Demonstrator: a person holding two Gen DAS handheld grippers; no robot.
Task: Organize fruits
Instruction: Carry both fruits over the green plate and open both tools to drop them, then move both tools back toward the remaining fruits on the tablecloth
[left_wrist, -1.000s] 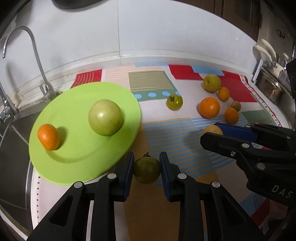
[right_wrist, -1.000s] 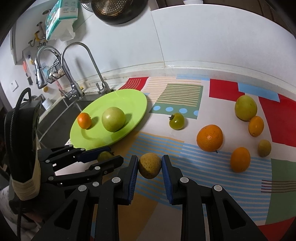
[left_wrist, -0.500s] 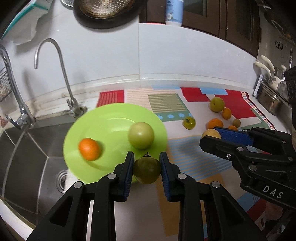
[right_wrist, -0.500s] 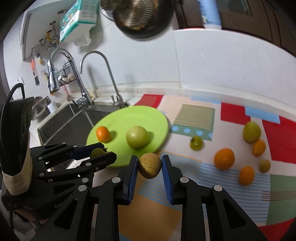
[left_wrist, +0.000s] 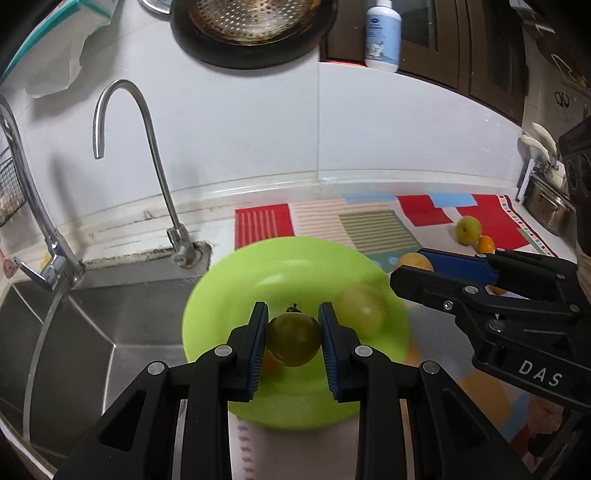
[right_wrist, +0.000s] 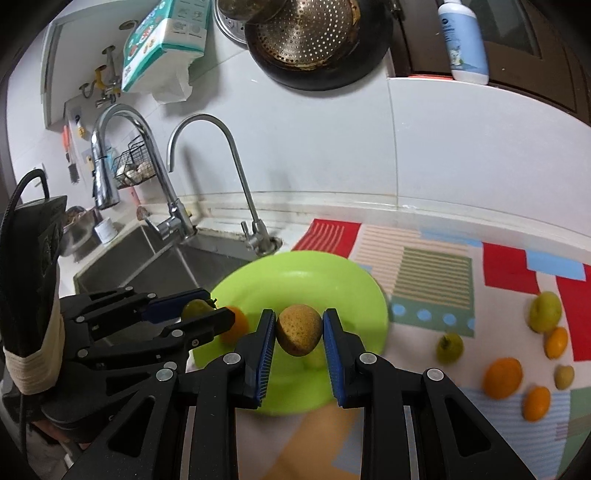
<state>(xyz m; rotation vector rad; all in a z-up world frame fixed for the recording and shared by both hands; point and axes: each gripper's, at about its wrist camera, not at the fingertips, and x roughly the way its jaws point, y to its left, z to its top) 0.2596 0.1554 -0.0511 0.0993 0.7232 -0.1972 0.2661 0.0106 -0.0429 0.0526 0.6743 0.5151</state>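
My left gripper (left_wrist: 293, 334) is shut on a green tomato (left_wrist: 293, 338) and holds it above the lime green plate (left_wrist: 236, 295). A pale green apple (left_wrist: 362, 312) lies on the plate; a small orange (right_wrist: 234, 325) there is mostly hidden. My right gripper (right_wrist: 299, 330) is shut on a speckled yellow-brown fruit (right_wrist: 298, 328), also above the plate (right_wrist: 314, 273). It shows at the right of the left wrist view (left_wrist: 424, 264). Several loose fruits lie on the patterned mat: a green tomato (right_wrist: 449, 347), oranges (right_wrist: 503, 376) and a yellow-green apple (right_wrist: 545, 315).
A steel sink (left_wrist: 74, 332) lies left of the plate, with a curved tap (left_wrist: 155, 177) behind it. A dark pan (right_wrist: 317, 40) and a white bottle (right_wrist: 463, 40) are up on the wall. A metal pot (left_wrist: 550, 210) stands at the far right.
Both grippers have risen and moved left with their fruits, from over the mat to over the green plate. The plate now sits under both.
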